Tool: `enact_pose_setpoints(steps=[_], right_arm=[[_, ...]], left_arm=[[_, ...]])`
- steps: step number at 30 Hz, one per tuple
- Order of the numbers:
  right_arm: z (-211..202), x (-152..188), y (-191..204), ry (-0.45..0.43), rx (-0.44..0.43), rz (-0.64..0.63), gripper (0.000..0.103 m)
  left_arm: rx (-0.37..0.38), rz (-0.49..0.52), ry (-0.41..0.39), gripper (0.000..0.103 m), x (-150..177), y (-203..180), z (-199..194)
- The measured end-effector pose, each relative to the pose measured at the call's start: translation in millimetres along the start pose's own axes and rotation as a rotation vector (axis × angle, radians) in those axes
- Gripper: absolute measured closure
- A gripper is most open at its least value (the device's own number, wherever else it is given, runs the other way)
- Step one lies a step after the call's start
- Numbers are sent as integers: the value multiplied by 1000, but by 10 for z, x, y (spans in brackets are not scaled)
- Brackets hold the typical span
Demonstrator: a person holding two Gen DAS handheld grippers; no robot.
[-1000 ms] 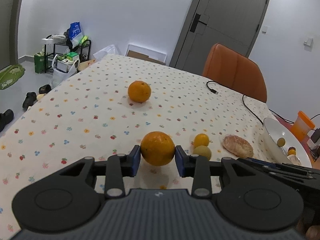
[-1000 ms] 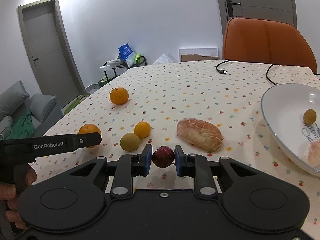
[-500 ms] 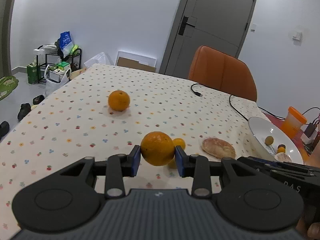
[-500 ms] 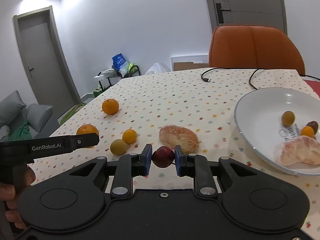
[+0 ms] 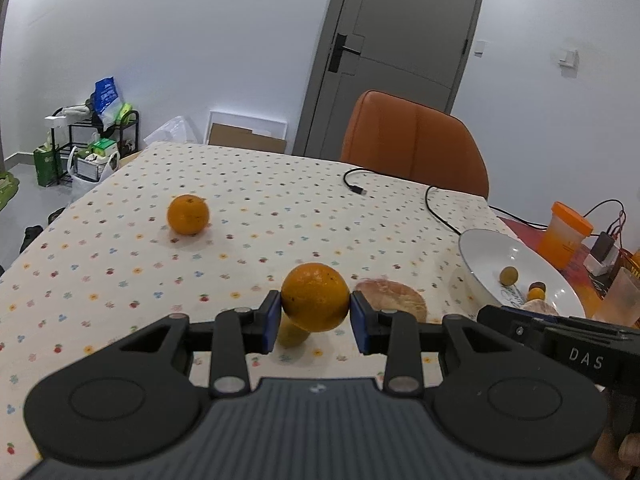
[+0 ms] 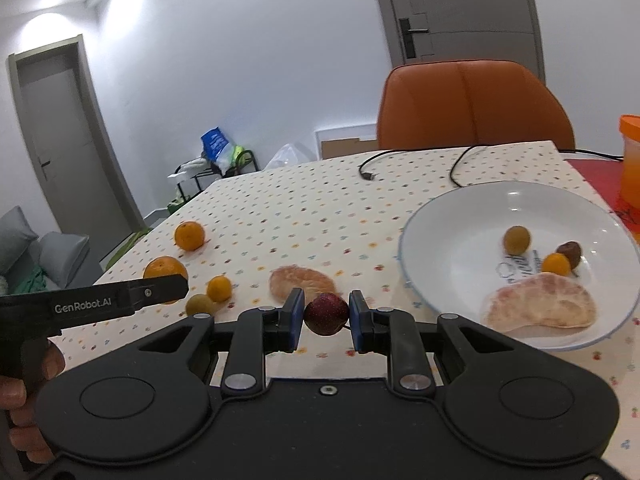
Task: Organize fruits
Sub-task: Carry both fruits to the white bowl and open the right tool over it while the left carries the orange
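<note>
Here the left hand-held gripper (image 5: 315, 316) is clamped on a large orange (image 5: 315, 297), its blue pads pressing both sides of the fruit and holding it above the bench (image 5: 120, 264). Just below the orange, a yellow-green fruit (image 5: 291, 335) shows partly on the flowered cloth, and a peeled citrus piece (image 5: 394, 301) lies just beyond the right finger. A second orange (image 5: 188, 214) sits well apart, farther back to the left.

The right hand-held gripper (image 6: 325, 320) is closed on a dark red fruit (image 6: 326, 314), held off the bench, close to the near rim of the white plate (image 6: 452, 216). On the plate rest a greenish round fruit (image 6: 517, 239), a small orange one (image 6: 556, 264) touching a dark one (image 6: 571, 251), and a big peeled segment (image 6: 538, 307). A black cable (image 6: 456, 162) trails across the far side of the bench, before an orange chair (image 6: 472, 104).
</note>
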State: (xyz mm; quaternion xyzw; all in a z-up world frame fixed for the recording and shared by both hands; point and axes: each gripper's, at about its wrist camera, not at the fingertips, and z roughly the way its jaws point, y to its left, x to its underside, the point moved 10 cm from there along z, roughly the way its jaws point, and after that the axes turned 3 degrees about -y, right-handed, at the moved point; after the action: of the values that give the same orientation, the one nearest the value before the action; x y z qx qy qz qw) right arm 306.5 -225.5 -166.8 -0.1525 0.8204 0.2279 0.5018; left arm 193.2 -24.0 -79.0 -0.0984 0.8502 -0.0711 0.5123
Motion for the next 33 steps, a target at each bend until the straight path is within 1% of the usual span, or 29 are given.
enact_pose_setpoints(steps=[23, 33], right_arm=[[-193, -90, -718, -58, 115, 74, 81], [-113, -184, -901, -74, 123, 84, 81]], left_arm=[[87, 70, 5, 68, -49, -658, 239], [100, 95, 13, 68, -50, -866, 353]])
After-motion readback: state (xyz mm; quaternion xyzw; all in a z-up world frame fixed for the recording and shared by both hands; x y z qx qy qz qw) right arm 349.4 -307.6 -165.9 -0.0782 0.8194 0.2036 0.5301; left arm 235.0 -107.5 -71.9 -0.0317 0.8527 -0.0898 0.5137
